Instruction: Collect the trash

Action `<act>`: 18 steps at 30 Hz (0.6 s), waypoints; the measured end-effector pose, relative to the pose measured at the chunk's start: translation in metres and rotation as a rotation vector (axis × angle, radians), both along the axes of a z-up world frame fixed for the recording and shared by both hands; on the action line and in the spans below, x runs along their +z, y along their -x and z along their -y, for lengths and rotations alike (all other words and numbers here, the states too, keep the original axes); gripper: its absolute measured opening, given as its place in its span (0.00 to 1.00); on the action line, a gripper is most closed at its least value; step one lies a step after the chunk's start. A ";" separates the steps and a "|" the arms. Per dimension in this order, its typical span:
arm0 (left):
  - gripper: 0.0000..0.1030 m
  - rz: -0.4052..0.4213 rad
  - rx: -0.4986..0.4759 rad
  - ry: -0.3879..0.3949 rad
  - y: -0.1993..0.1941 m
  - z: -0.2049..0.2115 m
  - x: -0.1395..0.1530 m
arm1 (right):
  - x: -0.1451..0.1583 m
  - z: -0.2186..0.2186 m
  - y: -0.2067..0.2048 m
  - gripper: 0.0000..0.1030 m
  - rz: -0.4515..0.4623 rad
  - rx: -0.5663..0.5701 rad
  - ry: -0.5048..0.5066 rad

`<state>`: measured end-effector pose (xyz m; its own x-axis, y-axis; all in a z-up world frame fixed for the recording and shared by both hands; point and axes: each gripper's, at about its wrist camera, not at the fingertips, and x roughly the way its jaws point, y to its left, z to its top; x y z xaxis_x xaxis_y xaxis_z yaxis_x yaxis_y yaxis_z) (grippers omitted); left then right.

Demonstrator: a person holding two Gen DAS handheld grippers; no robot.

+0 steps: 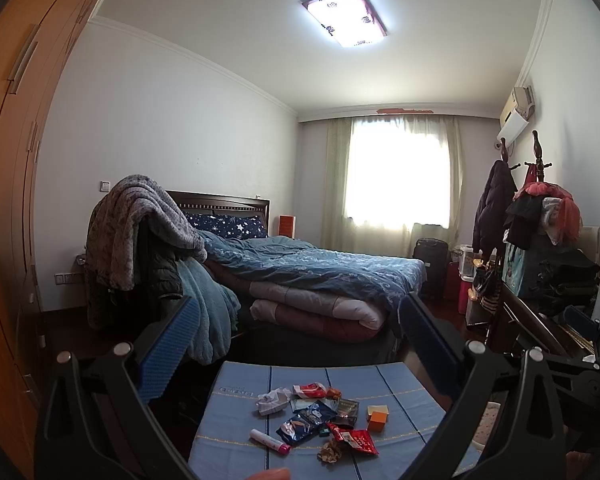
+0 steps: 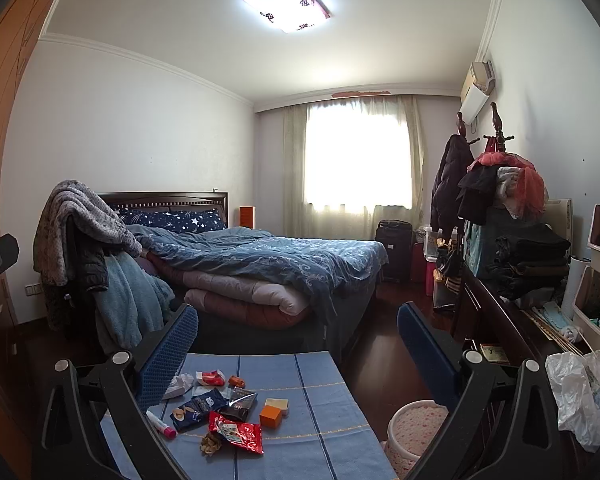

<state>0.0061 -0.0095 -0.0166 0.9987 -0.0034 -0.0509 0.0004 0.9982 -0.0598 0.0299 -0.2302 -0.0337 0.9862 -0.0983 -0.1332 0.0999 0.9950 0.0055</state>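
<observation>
Trash lies on a small table with a blue cloth (image 1: pixel 400 384) (image 2: pixel 324 400). I see a red wrapper (image 1: pixel 356 442) (image 2: pixel 236 434), a blue snack packet (image 1: pixel 306 420) (image 2: pixel 198 406), a crumpled tissue (image 1: pixel 274 400) (image 2: pixel 180 384), an orange box (image 1: pixel 378 420) (image 2: pixel 271 416), a dark packet (image 1: pixel 346 410) (image 2: pixel 240 400) and a white tube with a pink cap (image 1: pixel 270 441) (image 2: pixel 161 424). My left gripper (image 1: pixel 298 344) hangs open above and behind the pile. Over the table's far edge my right gripper (image 2: pixel 298 352) is open too. Neither holds anything.
A white basket with pink spots (image 2: pixel 414 428) (image 1: pixel 488 420) stands on the floor right of the table. A white plastic bag (image 2: pixel 584 396) lies on the dark dresser (image 2: pixel 496 320). The bed (image 2: pixel 260 272) is behind the table; a wardrobe (image 1: pixel 16 160) fills the left.
</observation>
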 end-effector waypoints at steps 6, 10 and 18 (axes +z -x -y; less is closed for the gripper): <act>0.97 -0.004 -0.001 0.002 0.000 0.001 -0.001 | -0.003 0.005 0.001 0.97 -0.002 0.003 0.002; 0.97 -0.003 -0.002 0.003 0.001 0.003 -0.003 | -0.003 0.007 0.001 0.97 -0.003 0.002 0.000; 0.97 -0.004 -0.004 0.003 0.003 0.005 -0.002 | -0.002 0.004 0.000 0.97 -0.004 0.004 0.001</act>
<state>0.0036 -0.0148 -0.0190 0.9985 -0.0075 -0.0544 0.0040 0.9980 -0.0631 0.0296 -0.2337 -0.0356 0.9861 -0.0949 -0.1366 0.0963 0.9953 0.0037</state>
